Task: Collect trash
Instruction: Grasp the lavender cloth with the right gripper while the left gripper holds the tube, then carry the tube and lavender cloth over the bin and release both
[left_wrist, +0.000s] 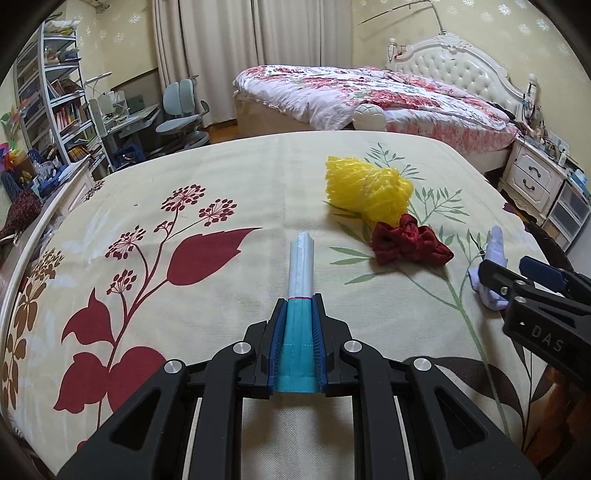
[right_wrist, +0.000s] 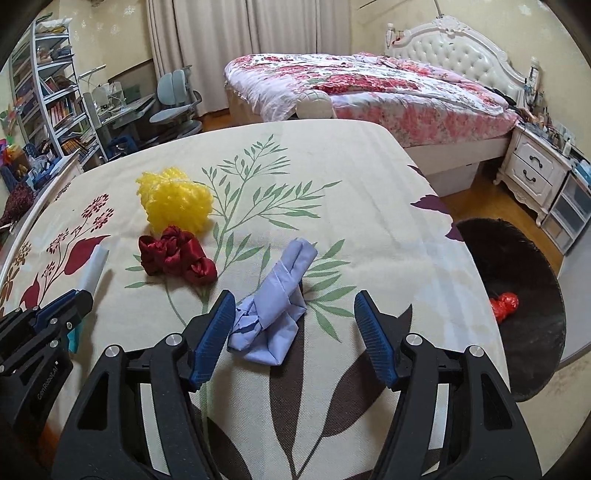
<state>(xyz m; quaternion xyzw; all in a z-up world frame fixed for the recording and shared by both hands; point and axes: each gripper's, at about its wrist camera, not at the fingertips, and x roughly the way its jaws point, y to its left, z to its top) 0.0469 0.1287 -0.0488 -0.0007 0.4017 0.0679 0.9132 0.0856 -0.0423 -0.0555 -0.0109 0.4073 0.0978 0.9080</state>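
Blue crumpled paper (right_wrist: 271, 301) mid-mattress (right_wrist: 369, 192) near right edge: light, soft, crushable; grab its bunched lower end. Right gripper (right_wrist: 295, 334) wide apart around it. Left gripper (left_wrist: 298, 334) clamps teal-grey wrapper (left_wrist: 301, 280). Bin (right_wrist: 517, 314) beside right edge.

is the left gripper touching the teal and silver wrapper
Touching: the left wrist view shows the left gripper shut on the teal and silver wrapper, both pads pressing it.
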